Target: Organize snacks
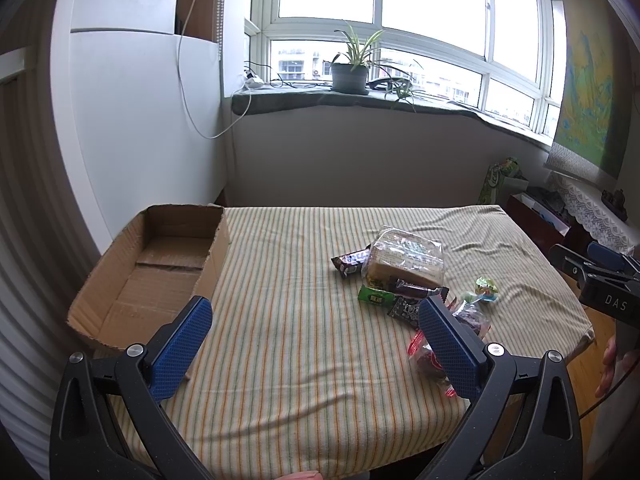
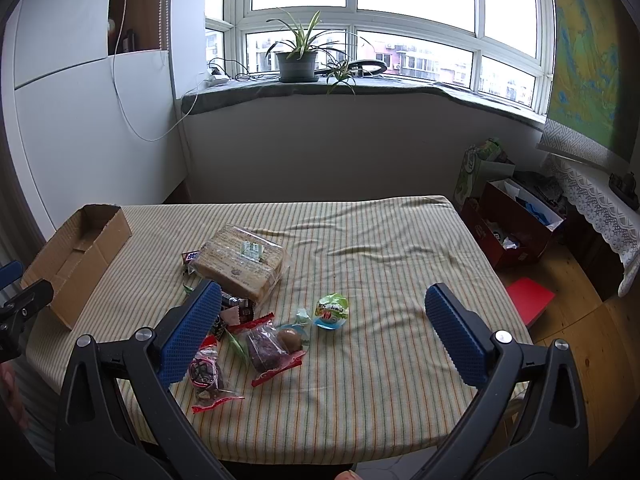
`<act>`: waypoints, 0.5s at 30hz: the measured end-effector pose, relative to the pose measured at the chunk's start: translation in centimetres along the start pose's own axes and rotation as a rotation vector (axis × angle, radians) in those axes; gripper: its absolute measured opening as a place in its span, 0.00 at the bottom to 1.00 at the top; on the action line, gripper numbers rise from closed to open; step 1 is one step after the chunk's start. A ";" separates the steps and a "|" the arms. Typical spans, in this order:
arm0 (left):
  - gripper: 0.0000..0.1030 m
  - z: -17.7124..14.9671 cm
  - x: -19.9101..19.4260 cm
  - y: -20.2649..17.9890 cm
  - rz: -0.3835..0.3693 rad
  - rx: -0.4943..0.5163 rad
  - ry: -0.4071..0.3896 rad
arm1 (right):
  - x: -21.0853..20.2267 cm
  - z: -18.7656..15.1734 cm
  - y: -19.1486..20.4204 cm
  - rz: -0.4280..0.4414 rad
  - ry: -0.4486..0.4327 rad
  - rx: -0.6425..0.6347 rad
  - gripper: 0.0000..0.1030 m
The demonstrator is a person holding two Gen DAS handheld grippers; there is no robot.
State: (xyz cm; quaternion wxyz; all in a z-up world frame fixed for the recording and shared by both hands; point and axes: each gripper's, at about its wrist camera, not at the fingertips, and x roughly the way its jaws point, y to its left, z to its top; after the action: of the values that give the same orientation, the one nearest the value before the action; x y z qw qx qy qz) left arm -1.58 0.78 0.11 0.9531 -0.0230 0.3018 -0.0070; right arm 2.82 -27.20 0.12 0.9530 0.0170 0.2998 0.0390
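An open, empty cardboard box [image 1: 160,268] sits at the table's left edge; it also shows in the right wrist view [image 2: 80,252]. A pile of snacks lies right of centre: a bagged bread loaf [image 1: 408,260] [image 2: 240,264], a chocolate bar [image 1: 352,260], a green packet [image 1: 376,298], a jelly cup [image 2: 331,310] and red-edged packets [image 2: 272,348]. My left gripper [image 1: 316,320] is open and empty above the near table, between box and pile. My right gripper [image 2: 324,312] is open and empty above the near snacks.
The table is covered by a striped cloth [image 2: 380,264]. A potted plant [image 1: 350,68] stands on the windowsill behind. Boxes and bags [image 2: 516,220] stand on the floor to the right. A white cabinet [image 1: 132,120] stands behind the box.
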 end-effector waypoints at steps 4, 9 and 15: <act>1.00 0.0 -0.1 0.0 0.000 0.000 0.000 | 0.0 0.0 0.0 -0.001 0.000 0.001 1.00; 1.00 0.0 -0.1 0.0 0.000 0.001 -0.001 | 0.0 0.0 0.0 -0.001 0.001 0.000 1.00; 1.00 0.0 0.0 0.0 -0.002 0.002 0.000 | 0.2 -0.2 0.0 -0.002 0.006 0.001 1.00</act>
State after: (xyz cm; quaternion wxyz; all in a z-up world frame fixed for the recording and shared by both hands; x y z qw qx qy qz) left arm -1.61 0.77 0.12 0.9531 -0.0223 0.3018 -0.0080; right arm 2.86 -27.22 -0.14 0.9522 0.0170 0.3028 0.0381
